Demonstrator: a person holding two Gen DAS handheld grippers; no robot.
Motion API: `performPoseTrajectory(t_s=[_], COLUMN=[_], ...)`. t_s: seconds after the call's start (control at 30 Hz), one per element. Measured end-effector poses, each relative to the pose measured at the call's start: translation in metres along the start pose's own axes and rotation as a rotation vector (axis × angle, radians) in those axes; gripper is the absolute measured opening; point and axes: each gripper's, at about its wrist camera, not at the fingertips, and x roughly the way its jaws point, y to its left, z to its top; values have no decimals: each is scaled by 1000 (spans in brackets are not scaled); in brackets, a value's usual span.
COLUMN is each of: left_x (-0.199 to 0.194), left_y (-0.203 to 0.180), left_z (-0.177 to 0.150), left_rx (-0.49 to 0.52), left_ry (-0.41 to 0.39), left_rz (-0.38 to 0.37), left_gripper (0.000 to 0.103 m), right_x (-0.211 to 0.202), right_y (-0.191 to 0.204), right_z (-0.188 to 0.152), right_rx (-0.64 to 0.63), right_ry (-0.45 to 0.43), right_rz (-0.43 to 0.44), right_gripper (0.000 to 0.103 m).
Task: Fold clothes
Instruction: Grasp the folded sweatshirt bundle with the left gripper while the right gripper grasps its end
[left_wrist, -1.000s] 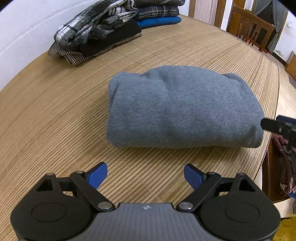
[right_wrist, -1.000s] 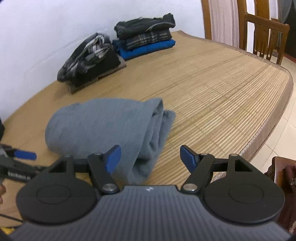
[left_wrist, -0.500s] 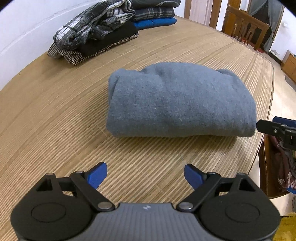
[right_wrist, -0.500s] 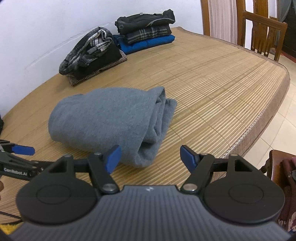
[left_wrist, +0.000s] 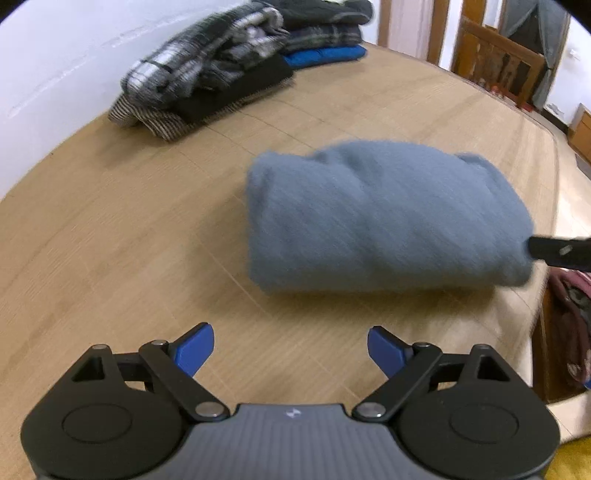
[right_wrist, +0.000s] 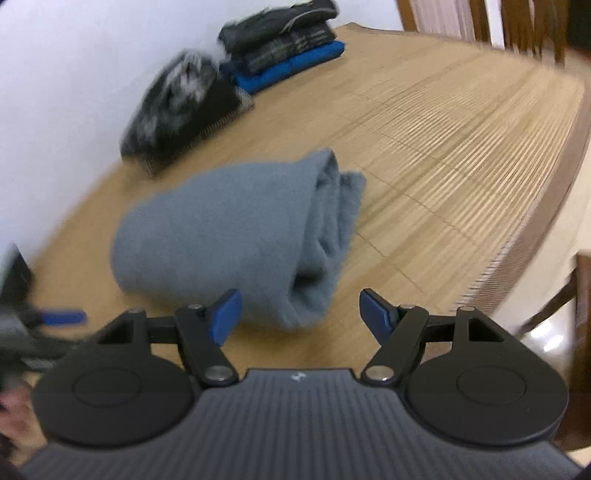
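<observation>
Grey-blue fleece (left_wrist: 384, 218) sits folded into a thick bundle mid-mat, same spot as a second ago, layered open end toward the right gripper (right_wrist: 300, 314), which has rolled and edged closer since half a second back, its finger now against the bundle's right end in the left view. Both grippers, left gripper (left_wrist: 290, 350) too, have jaws spread wide with nothing between them, short of the cloth. Fold looks done; likely next is lifting it to the folded piles (left_wrist: 207, 85) by the wall.

Folded grey-blue fleece (left_wrist: 384, 218) on bamboo mat (left_wrist: 110, 236), left gripper (left_wrist: 290, 350) fingers spread, empty
</observation>
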Motion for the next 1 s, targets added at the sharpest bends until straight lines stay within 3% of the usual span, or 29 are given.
performPoseTrajectory(t_s=[0.1, 0.27, 0.33, 0.4, 0.63, 0.83, 0.9, 0.97, 1.0], left_x=[12, 44, 57, 64, 69, 75, 77, 77, 78], left_y=[12, 14, 13, 16, 28, 30, 29, 26, 25], left_z=[24, 54, 60, 63, 62, 61, 62, 64, 65], left_rx=[-27, -23, -17, -13, 29, 20, 24, 41, 52], left_ry=[-12, 2, 18, 27, 29, 20, 9, -4, -9], left_rz=[-50, -78, -80, -99, -198, -238, -241, -234, -229], left_gripper=[92, 95, 96, 98, 98, 98, 98, 98, 98], right_x=[8, 53, 71, 83, 100, 106, 119, 126, 133], right_y=[-20, -20, -16, -20, -36, -58, -50, -32, -18], right_z=[18, 40, 45, 49, 67, 69, 70, 75, 77], right_rx=[167, 108, 80, 109, 148, 265, 228, 145, 81], right_ry=[-41, 18, 55, 73, 166, 216, 242, 237, 246], right_rz=[87, 23, 45, 73, 192, 370, 349, 358, 344], right_gripper=[73, 75, 74, 80, 84, 85, 86, 103, 103])
